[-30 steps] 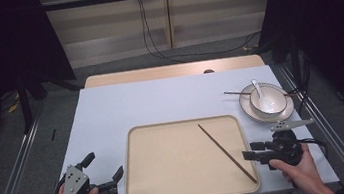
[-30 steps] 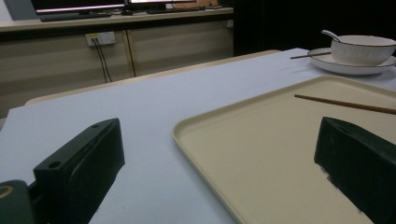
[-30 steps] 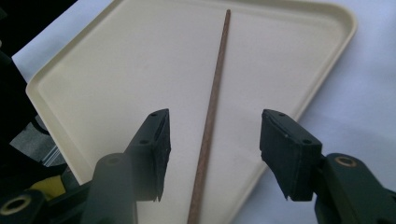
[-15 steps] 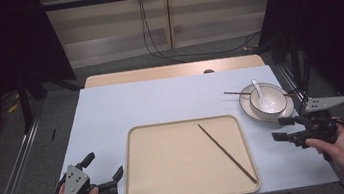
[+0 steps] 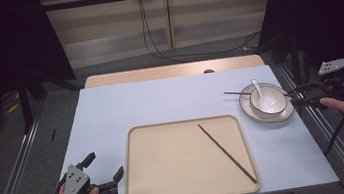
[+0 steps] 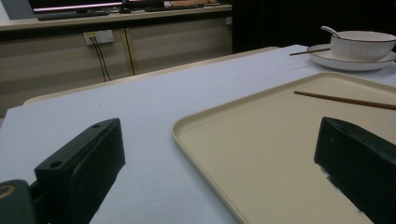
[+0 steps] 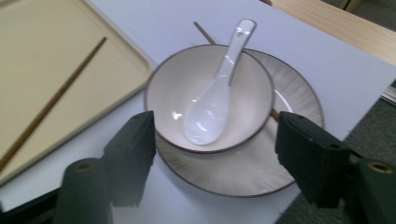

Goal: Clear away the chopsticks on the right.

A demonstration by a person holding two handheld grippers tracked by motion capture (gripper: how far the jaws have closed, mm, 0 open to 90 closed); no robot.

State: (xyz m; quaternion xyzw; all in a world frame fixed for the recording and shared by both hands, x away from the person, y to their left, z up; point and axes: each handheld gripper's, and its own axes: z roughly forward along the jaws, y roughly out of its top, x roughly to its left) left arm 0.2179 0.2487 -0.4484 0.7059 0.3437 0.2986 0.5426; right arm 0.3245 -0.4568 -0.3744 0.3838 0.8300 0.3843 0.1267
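Right hand-held gripper (image 7: 212, 135) is open and empty, its jaws spread to either side of the bowl (image 7: 209, 100), hovering just off the table's right edge. Bowl sits on a plate (image 7: 280, 154) with a white spoon (image 7: 215, 100) lying in it. One chopstick (image 5: 226, 145) lies on the tray (image 5: 169, 168); another (image 5: 235, 92) rests on the plate. Left hand-held gripper (image 5: 102, 179) is open, empty, beside the tray's near-left corner.

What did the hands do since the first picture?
The right hand-held gripper moved away from the tray's near right corner, outward and toward the far side, to the bowl and plate, jaws open, holding nothing. The left hand-held gripper, the chopstick on the tray, the spoon and the other chopstick stayed put.
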